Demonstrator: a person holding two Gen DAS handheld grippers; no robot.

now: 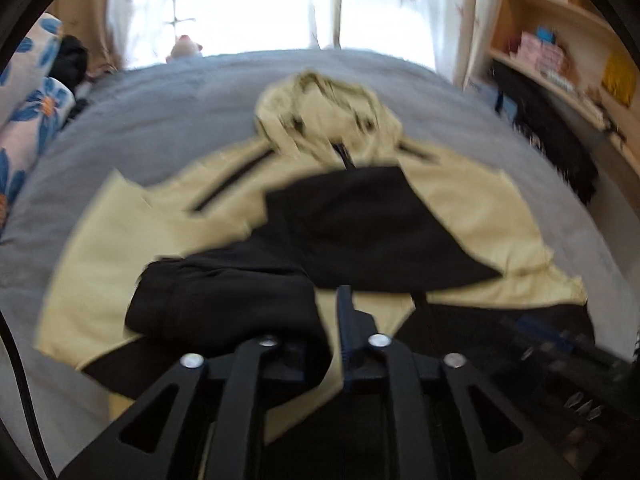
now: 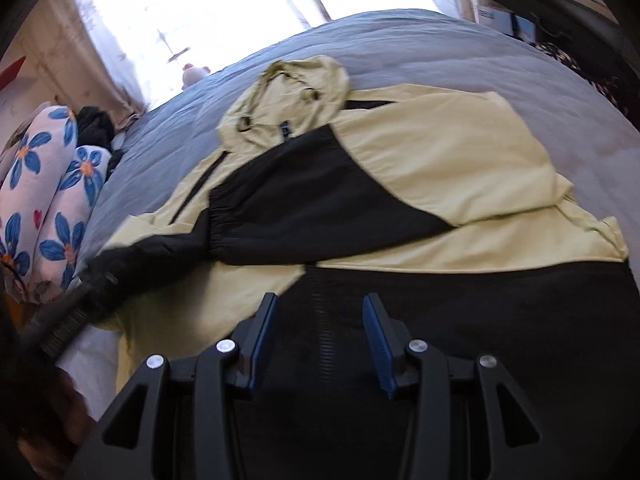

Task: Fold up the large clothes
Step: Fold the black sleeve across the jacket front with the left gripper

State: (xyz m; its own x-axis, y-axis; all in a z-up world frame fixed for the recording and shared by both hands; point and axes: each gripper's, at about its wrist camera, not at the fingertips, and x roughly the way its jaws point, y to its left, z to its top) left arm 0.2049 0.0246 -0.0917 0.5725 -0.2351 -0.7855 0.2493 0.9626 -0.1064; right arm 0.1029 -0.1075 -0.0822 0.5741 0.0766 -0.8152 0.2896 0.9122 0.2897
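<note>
The jacket lies flat on the bed, ahead of both grippers. Both sleeves are folded in. The body is not folded yet. The right gripper is spread, holding nothing. The left gripper pinches a black sleeve.

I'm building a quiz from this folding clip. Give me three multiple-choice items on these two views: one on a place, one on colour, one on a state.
1. Where does the jacket lie?
A. on the grey bedspread
B. on a wooden shelf
C. on a chair

2. What colours is the jacket?
A. red and white
B. pale yellow and black
C. all blue

3. How do the right gripper fingers stand?
A. clamped on the hood
B. apart, nothing between them
C. shut on a pillow

Key: 1 A, grey bedding surrounds it; 2 B, yellow body with black panels; 3 B, the blue pads stand apart above the black hem.
</note>
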